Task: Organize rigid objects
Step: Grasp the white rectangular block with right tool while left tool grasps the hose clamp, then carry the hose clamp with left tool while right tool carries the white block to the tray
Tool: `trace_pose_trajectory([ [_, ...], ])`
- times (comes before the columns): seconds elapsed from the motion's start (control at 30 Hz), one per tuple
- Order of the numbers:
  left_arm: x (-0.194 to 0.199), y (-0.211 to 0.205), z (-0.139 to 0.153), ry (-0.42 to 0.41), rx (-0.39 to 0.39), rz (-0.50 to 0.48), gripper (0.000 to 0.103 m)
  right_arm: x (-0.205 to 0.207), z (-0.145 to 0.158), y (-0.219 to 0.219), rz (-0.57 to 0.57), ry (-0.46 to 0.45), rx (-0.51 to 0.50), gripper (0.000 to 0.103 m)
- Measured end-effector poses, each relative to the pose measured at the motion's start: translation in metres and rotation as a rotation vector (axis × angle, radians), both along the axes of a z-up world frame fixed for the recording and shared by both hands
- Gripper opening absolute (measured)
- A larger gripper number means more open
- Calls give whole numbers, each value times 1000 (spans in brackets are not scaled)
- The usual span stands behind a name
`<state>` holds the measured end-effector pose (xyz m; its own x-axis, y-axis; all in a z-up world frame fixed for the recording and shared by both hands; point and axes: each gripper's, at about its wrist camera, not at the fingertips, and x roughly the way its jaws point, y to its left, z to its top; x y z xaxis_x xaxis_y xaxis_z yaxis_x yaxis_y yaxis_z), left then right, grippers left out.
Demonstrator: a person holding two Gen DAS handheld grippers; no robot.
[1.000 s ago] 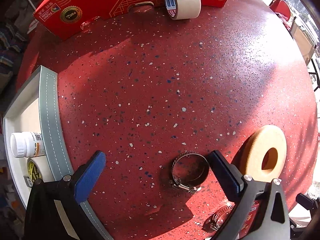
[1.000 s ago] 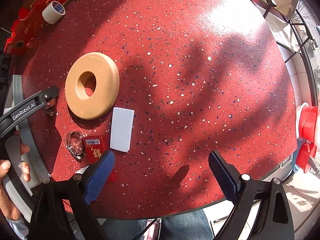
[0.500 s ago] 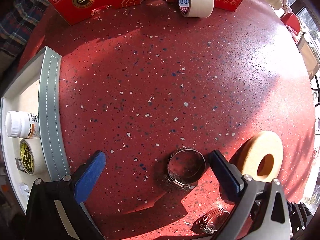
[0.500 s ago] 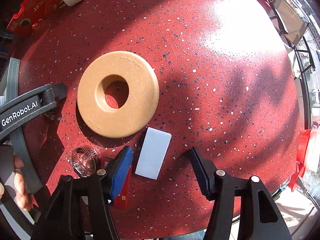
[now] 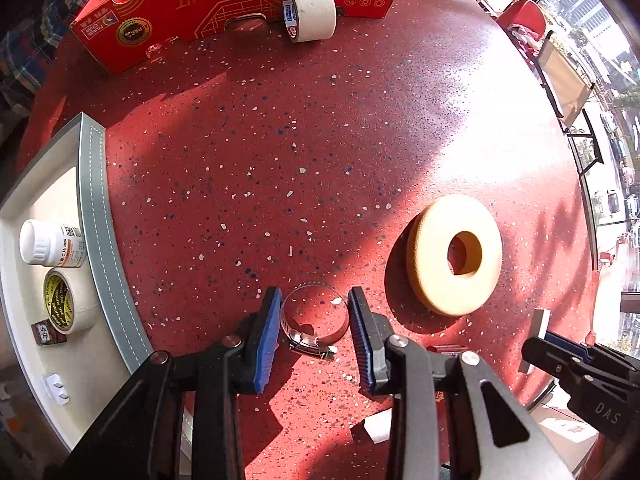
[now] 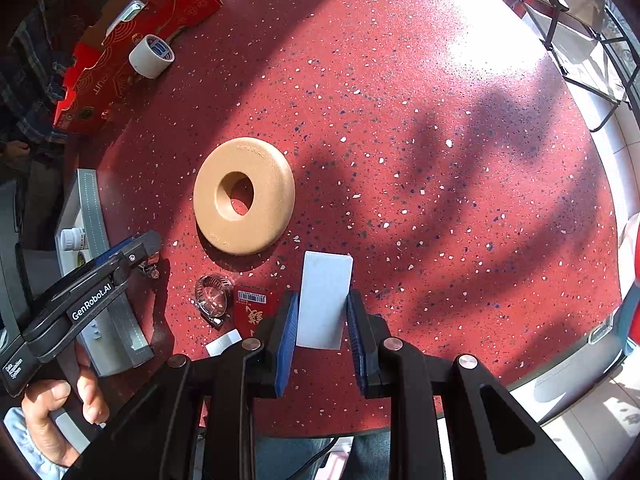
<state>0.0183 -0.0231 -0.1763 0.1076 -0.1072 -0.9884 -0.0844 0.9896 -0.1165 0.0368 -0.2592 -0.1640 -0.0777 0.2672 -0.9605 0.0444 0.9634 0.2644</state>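
Note:
My left gripper [image 5: 314, 336] points down at the red speckled table, its jaws closing. The blue pads [image 5: 267, 336] touch both sides of a metal hose clamp [image 5: 314, 318]. My right gripper [image 6: 322, 320] is shut on a white rectangular block [image 6: 325, 296] and holds it clear of the table. The left wrist view shows that block [image 5: 541, 322] edge-on at the right. A tan ring [image 6: 244, 196] lies flat just beyond. A second hose clamp [image 6: 212, 300] and a small red box [image 6: 252, 308] lie left of the right gripper.
A grey tray [image 5: 96, 208] at the left holds a white pill bottle [image 5: 48, 242], a tape roll [image 5: 66, 306] and a white plug [image 5: 56, 388]. At the far edge a white tape roll [image 5: 310, 14] leans against a red carton [image 5: 240, 8]. A hand [image 6: 52, 412] holds the left gripper.
The left jaws have closed in from wide open onto the hose clamp. The right jaws have closed on the white block and raised it off the table.

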Motion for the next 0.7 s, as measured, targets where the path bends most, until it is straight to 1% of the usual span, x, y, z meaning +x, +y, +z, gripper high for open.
trace_pose_trajectory([
  [0.13,-32,1,25,-29,-42,-35,37,-12,10,6,19,5,-12,26],
  [0.23,-54,4,44,-47,-67,-65,37,-18,15,22,52,0,-25,26],
  [0.33,-69,15,64,-59,-92,-65,37,-19,22,38,101,-9,-26,26],
  [0.4,-77,27,69,-67,-106,-51,37,-17,29,51,146,-30,-33,26],
  [0.53,-78,42,83,-92,-83,-10,37,-13,42,81,220,-76,-35,26],
  [0.7,-87,84,88,-141,-61,109,37,-16,55,115,322,-129,-55,26],
])
